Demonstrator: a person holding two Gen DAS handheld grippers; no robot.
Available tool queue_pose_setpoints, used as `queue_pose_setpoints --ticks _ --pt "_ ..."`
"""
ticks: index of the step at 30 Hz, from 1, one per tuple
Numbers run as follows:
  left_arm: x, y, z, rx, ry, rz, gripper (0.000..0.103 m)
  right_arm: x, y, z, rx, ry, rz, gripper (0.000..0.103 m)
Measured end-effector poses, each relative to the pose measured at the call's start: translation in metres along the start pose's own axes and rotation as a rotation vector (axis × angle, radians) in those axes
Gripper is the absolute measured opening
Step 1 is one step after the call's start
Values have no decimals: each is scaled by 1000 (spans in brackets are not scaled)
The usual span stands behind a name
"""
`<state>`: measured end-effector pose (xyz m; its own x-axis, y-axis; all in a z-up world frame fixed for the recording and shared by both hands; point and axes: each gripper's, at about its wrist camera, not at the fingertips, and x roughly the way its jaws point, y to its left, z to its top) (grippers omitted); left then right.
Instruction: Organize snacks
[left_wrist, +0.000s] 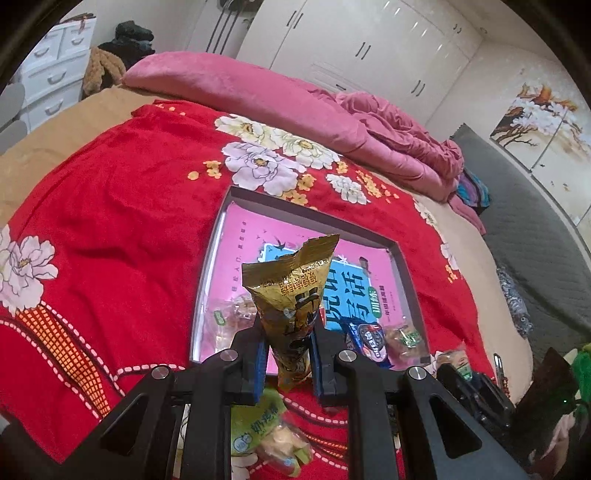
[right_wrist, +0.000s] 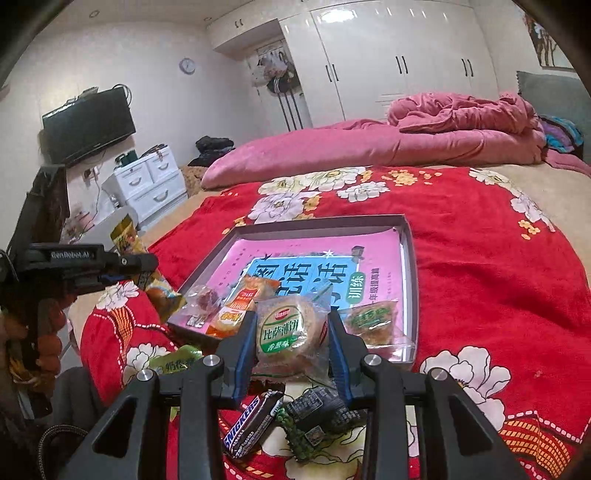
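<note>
Item 1: gold snack packet (left_wrist: 291, 314). Clamped low on its body between the blue pads of the left gripper (left_wrist: 289, 360); long axis upright, crimped top edge uppermost. It hangs over the near rim of the shallow box (left_wrist: 400, 258), which lies straight ahead and below.

Item 2: round biscuit in clear wrapper, green label (right_wrist: 286, 332). Pinched at its sides by the right gripper (right_wrist: 291, 343), label face up, lying flat, at the box's near edge. By position the right hand looks the nearer to a free spot; both need only a short carry forward and down.

Item 3: shallow box, grey walls, a pink-and-blue book lining its floor. Already inside along the near wall: a blue Oreo pack (left_wrist: 365, 341), an orange sachet (right_wrist: 236, 314), a pinkish sweet (right_wrist: 207, 297), a small green-label biscuit (right_wrist: 371, 319).

Item 4: loose stock outside the box, nearer the person: Snickers bar (right_wrist: 255, 421), dark patterned packet (right_wrist: 314, 413), green-and-white bag (left_wrist: 255, 417).

Surface: red floral blanket (left_wrist: 122, 221) on a bed, soft and uneven; a tipped packet may slide.

Room: pink quilt (right_wrist: 369, 147), white wardrobe (right_wrist: 388, 55), wall television (right_wrist: 88, 123), white drawers (right_wrist: 147, 181).
</note>
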<state>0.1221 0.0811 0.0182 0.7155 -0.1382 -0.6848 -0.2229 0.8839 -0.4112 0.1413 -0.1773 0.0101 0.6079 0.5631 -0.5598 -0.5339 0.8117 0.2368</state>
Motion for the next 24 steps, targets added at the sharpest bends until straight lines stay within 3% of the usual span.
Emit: queue_pose_setpoints --ticks 24 --pt "25 -2 4 32 21 41 19 -1 0 8 -31 -50 -47 37"
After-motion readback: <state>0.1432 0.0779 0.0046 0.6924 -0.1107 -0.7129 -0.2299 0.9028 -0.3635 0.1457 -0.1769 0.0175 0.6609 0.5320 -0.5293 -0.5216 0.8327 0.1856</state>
